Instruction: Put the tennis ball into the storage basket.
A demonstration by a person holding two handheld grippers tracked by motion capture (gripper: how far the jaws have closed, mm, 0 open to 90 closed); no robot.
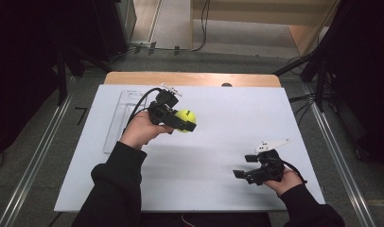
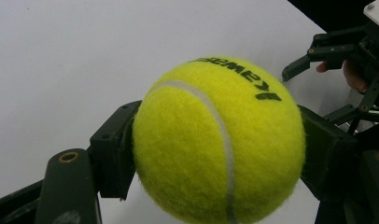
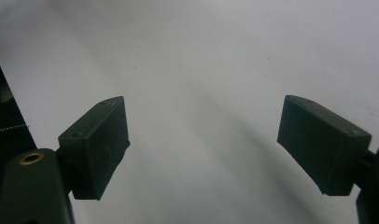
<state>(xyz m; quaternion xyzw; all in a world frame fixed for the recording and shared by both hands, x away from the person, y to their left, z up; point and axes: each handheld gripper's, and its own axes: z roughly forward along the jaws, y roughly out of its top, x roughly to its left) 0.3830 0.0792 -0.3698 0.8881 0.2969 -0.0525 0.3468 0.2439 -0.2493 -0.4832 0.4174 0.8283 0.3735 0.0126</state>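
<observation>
Jaws of my left gripper (image 1: 183,122) are clamped on either side of the yellow tennis ball (image 1: 185,118), holding it clear above the white table (image 1: 218,113); my left hand (image 1: 142,130) reaches forward beside a clear tray (image 1: 115,118). Over on the right, my right hand (image 1: 284,179) sits low near the table's front edge, and my right gripper (image 1: 242,174) points left with its jaws spread wide, nothing between them.
</observation>
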